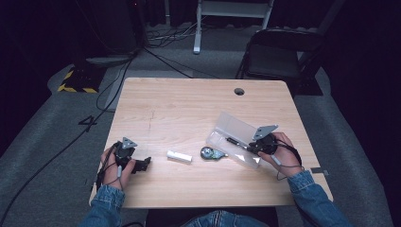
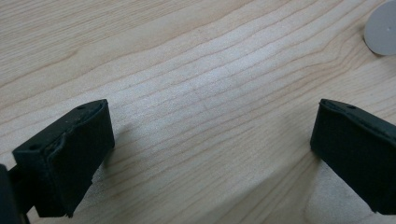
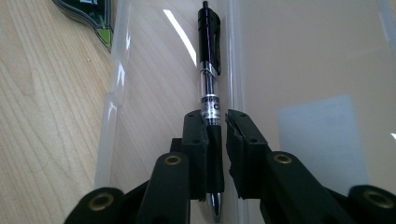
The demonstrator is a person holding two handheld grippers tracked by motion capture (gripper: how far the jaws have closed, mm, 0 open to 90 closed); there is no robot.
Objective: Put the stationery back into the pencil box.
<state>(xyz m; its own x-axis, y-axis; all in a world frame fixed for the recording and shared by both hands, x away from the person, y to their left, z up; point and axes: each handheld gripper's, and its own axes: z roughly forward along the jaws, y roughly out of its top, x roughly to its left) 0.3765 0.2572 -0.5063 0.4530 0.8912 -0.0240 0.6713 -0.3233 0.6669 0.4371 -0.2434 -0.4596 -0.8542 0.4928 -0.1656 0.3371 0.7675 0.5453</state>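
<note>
A black pen [image 3: 208, 60] lies lengthwise in the tray of an open clear plastic case [image 3: 154, 93], and my right gripper [image 3: 215, 116] is shut on its barrel near the tip end. From above, the pen [image 1: 235, 142] and right gripper [image 1: 251, 147] sit over the case [image 1: 231, 124] at the table's right. My left gripper [image 1: 144, 164] rests low at the front left, open. Its jaws stand wide apart over bare wood [image 2: 210, 126]. A white tube [image 1: 179, 156] lies to its right, and its round end [image 2: 383, 28] shows in the left gripper view.
A round grey-green tape dispenser [image 1: 210, 153] lies just left of the case, its edge [image 3: 88, 11] beside the tray wall. The wooden table [image 1: 189, 104] has a cable hole [image 1: 239, 91] at the back. A folding chair [image 1: 279, 52] and floor cables stand beyond.
</note>
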